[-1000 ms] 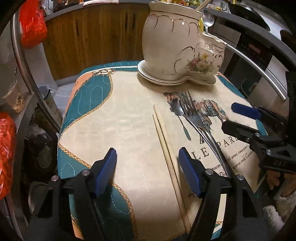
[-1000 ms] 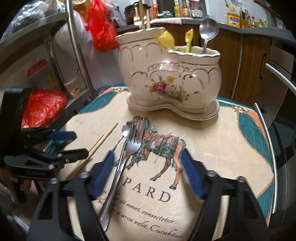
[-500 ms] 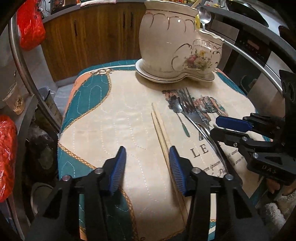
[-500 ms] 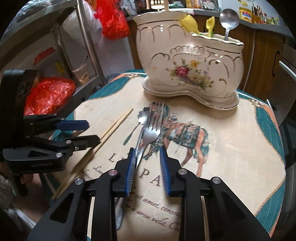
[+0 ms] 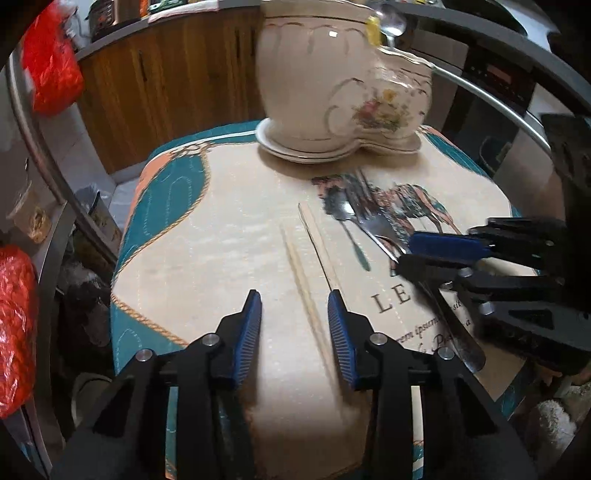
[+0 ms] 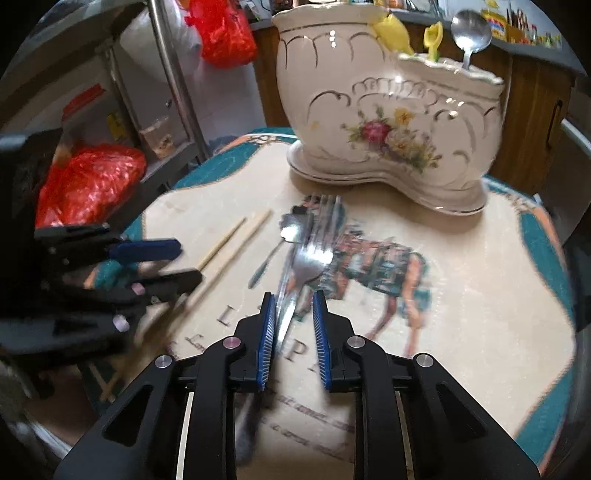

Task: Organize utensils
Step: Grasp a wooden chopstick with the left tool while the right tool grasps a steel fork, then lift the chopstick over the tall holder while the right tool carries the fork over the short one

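A white floral ceramic utensil holder (image 5: 343, 92) (image 6: 391, 122) stands at the back of the quilted mat (image 5: 221, 236) (image 6: 461, 288), with a spoon (image 6: 471, 35) and yellow utensils in it. Two wooden chopsticks (image 5: 314, 266) (image 6: 236, 243), metal forks (image 6: 310, 254) (image 5: 373, 229) and a small spoon (image 6: 288, 229) lie on the mat. My left gripper (image 5: 294, 306) is open, its jaws on either side of the chopsticks, low over the mat. My right gripper (image 6: 293, 306) is partly open, its jaws straddling the fork handles without closing on them.
Red plastic bags (image 5: 48, 81) (image 6: 88, 181) hang and sit on a metal rack at the left. Wooden cabinets (image 5: 166, 85) stand behind the table. An oven with a steel handle bar (image 5: 498, 107) is at the right. The mat's edges drop off at left and front.
Both grippers have moved forward and down to the mat. The left one now straddles the chopsticks. The right one narrowed and now straddles the fork handles.
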`<action>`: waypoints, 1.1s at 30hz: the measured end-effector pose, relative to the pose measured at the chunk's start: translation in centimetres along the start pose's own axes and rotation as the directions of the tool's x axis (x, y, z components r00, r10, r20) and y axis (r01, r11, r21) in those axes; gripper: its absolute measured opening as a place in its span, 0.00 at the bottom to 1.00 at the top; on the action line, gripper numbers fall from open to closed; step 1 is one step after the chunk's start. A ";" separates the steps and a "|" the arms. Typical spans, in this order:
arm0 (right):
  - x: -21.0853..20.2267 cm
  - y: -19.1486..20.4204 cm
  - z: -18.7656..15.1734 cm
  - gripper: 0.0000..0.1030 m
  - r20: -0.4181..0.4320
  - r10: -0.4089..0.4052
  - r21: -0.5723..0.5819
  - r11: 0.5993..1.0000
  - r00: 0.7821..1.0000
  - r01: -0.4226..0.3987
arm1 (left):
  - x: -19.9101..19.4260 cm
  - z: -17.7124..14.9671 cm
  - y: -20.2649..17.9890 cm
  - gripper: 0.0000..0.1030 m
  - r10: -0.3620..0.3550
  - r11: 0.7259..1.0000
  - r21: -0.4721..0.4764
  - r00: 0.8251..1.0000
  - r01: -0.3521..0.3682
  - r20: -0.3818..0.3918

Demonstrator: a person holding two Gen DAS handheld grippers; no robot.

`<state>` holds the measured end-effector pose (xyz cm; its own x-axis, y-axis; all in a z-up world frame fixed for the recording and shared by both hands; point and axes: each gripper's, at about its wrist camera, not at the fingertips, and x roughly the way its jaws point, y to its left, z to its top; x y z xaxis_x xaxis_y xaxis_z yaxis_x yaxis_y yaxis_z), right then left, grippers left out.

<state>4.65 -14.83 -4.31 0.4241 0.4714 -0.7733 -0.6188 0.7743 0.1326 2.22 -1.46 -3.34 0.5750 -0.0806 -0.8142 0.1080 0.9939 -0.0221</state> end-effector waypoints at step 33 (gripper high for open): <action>-2.4 -6.5 -0.3 0.06 0.030 -0.052 0.170 0.984 0.998 0.046 | -0.4 0.3 1.0 0.05 0.009 1.000 -0.023 0.999 -0.008 0.046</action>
<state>7.43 -21.15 -3.52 0.4755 0.4431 -0.7600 -0.4769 0.8558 0.2006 2.34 -0.44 -2.86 0.6124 -0.0747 -0.7870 0.0843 0.9960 -0.0290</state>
